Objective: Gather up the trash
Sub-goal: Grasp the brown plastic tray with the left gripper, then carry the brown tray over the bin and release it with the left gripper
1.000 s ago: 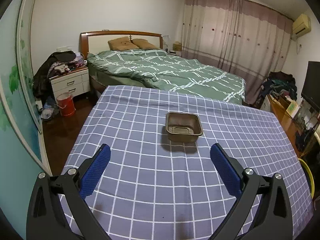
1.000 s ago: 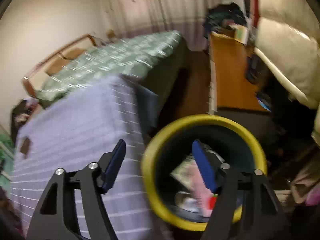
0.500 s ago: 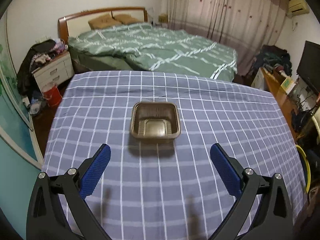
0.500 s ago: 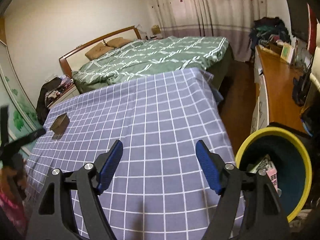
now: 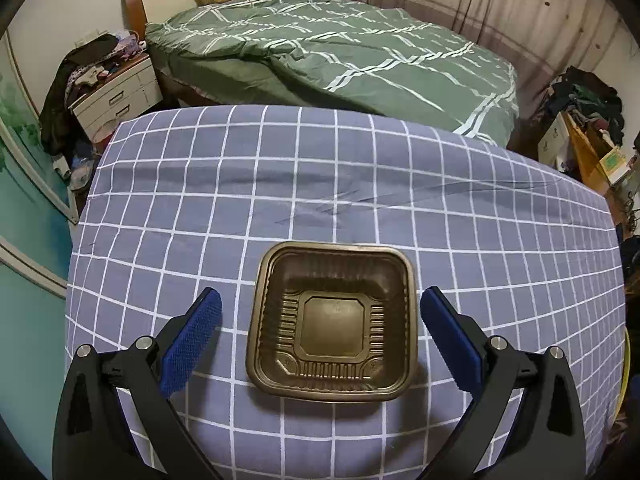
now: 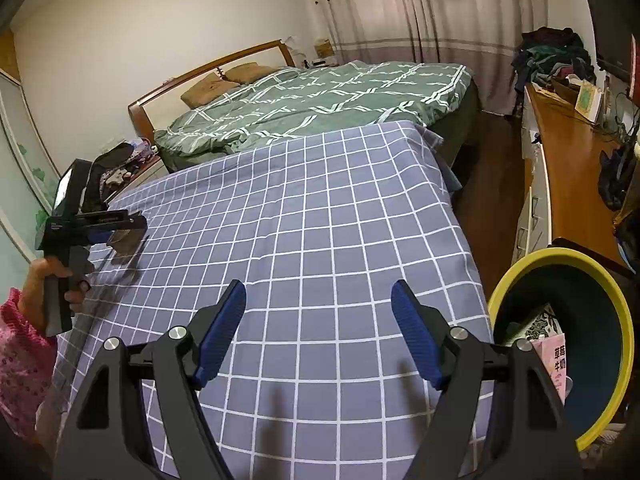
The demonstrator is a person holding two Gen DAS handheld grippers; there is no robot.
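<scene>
A brown plastic food tray lies empty on the blue checked tablecloth. My left gripper is open, and its blue pads stand on either side of the tray without touching it. In the right wrist view the left gripper hangs over the tray at the table's far left. My right gripper is open and empty over the tablecloth, near its right edge. A yellow-rimmed trash bin with some paper and packaging inside stands on the floor to the right.
A bed with a green quilt stands beyond the table. A white nightstand piled with clothes is at far left. A wooden desk runs along the right side behind the bin.
My left gripper has moved forward and down until its pads flank the tray. My right gripper has swung from above the bin back over the table.
</scene>
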